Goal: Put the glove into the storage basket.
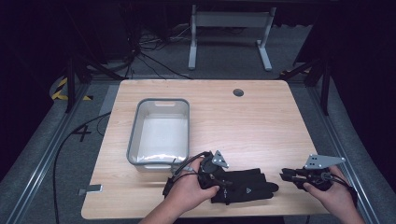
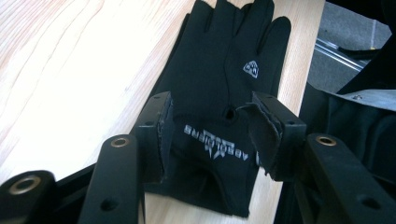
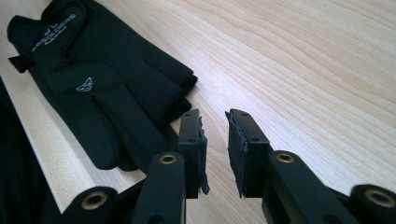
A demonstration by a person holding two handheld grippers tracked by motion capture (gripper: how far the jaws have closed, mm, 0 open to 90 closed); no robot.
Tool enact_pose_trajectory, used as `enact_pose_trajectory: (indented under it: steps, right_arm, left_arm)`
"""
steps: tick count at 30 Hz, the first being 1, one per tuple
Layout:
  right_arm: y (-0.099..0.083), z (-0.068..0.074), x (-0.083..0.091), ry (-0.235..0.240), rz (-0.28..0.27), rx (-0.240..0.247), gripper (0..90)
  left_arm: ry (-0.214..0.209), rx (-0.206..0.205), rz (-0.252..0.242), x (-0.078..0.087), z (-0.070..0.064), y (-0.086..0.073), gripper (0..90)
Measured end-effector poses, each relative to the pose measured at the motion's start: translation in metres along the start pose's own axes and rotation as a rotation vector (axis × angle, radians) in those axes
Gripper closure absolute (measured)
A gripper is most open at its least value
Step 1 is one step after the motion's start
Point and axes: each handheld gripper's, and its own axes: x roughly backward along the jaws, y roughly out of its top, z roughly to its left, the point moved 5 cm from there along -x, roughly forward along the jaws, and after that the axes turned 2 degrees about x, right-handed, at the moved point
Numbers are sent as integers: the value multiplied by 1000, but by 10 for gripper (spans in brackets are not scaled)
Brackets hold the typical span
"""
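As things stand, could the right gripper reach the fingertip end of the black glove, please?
Probably yes: the right gripper is open beside the glove, with bare table between them and nothing blocking.

**Count on the table**

One black glove (image 1: 245,186) lies near the front edge. One grey plastic bin (image 1: 160,132) sits behind it. Two handheld grippers: the left gripper (image 1: 215,176) and the right gripper (image 1: 286,175). One wooden table (image 1: 261,126).
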Motion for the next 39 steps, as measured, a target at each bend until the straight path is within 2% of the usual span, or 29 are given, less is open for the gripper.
enact_pose_trajectory:
  steps: [4,12,16,20,27,31,35,39]
  right_arm:
    - [-6,-3,-1,5,-6,-29,757]
    - [-12,-14,-3,-28,-12,-71,713]
    - [-16,-17,-3,-23,-19,-99,705]
    - [-18,-16,-2,-9,-30,-110,697]
    - [-18,-13,-3,15,-39,-123,681]
    - [-16,-9,-2,57,-56,-127,677]
    - [-14,-7,-2,64,-60,-122,672]
    - [-13,-5,-3,74,-63,-122,665]
  left_arm:
    - [-15,-28,22,-8,-1,8,499]
    - [-53,-68,57,-26,-6,18,473]
    - [-76,-111,79,-37,-11,21,452]
    - [-63,-132,79,-45,-13,23,403]
    - [-65,-146,109,-62,-9,20,317]
    - [-74,-147,114,-68,-8,16,281]
    - [-55,-149,132,-76,-4,11,257]
    - [-63,-157,137,-83,-4,8,222]
